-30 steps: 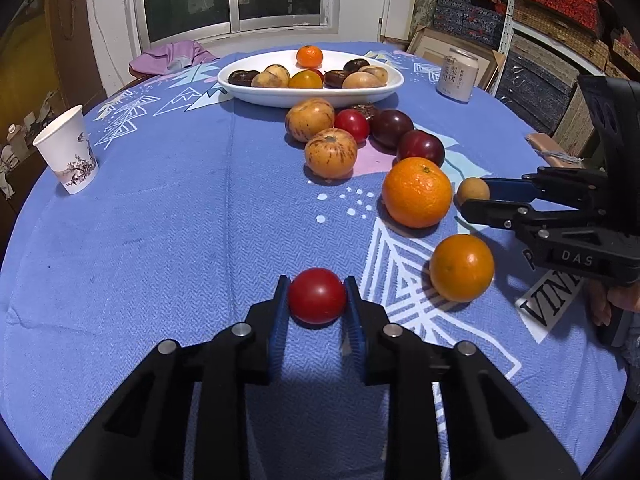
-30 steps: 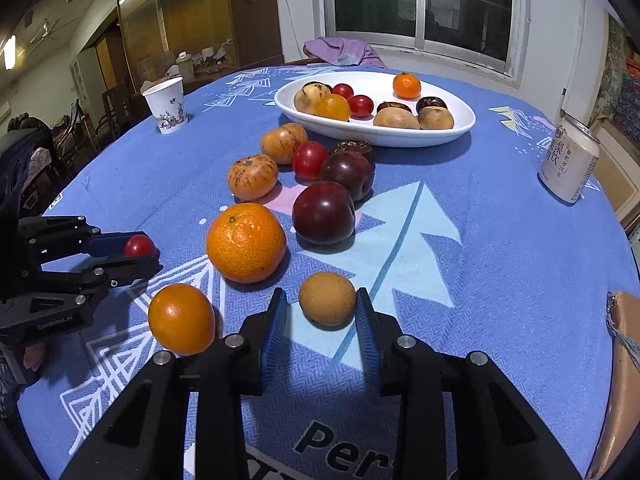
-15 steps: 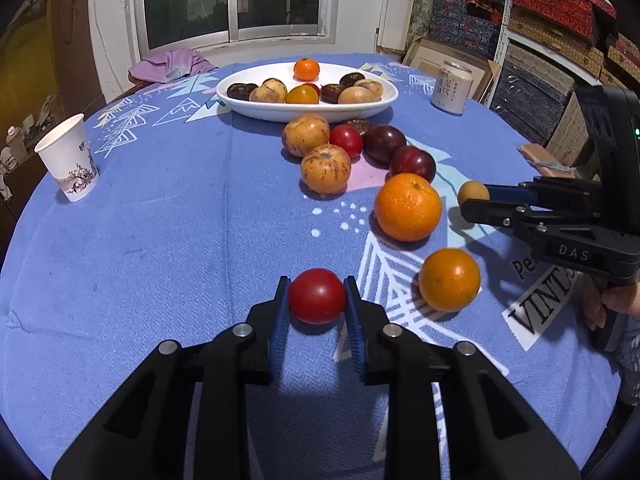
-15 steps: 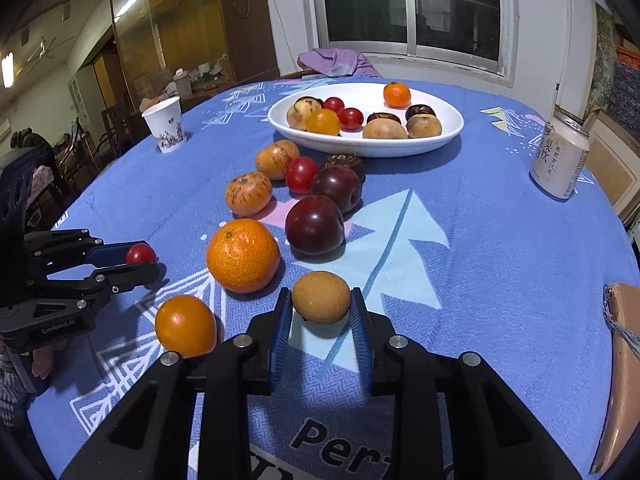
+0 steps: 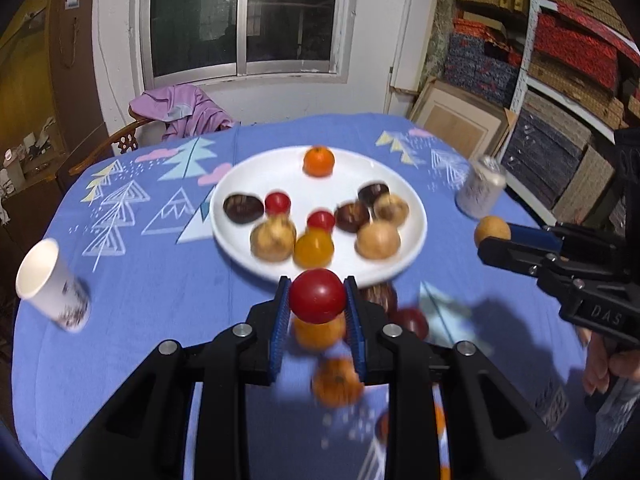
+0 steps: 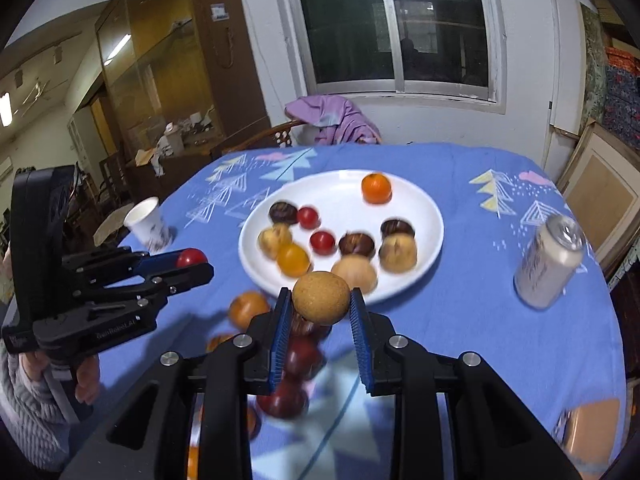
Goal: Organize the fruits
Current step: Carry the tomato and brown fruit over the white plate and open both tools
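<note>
The left hand-held gripper (image 5: pixel 318 300) is squeezed shut on a small red tomato (image 5: pixel 317 295), which sits between its blue pads up in the air above the counter (image 5: pixel 160 288). The right hand-held gripper (image 6: pixel 319 303) is squeezed shut on a round brown fruit (image 6: pixel 320 298), also lifted off the blue cloth. Just past the tips of both grippers is a white plate (image 5: pixel 256 184). It holds an orange (image 5: pixel 318 161) at the far side, two little red tomatoes, some dark fruits, some tan ones and a yellow one. Under and behind the left hand-held gripper, blurry fruits lie on the cloth, orange ones and dark red ones. Under the right hand-held gripper there are dark red fruits (image 6: pixel 298 354) in a row, also blurry. A paper cup (image 5: pixel 52 284) stands far off to the left of the left hand-held gripper. A silver can (image 6: pixel 550 266) stands off to the right of the right hand-held gripper. A person's hand in a grey sleeve (image 6: pixel 28 400) holds the left one.
</note>
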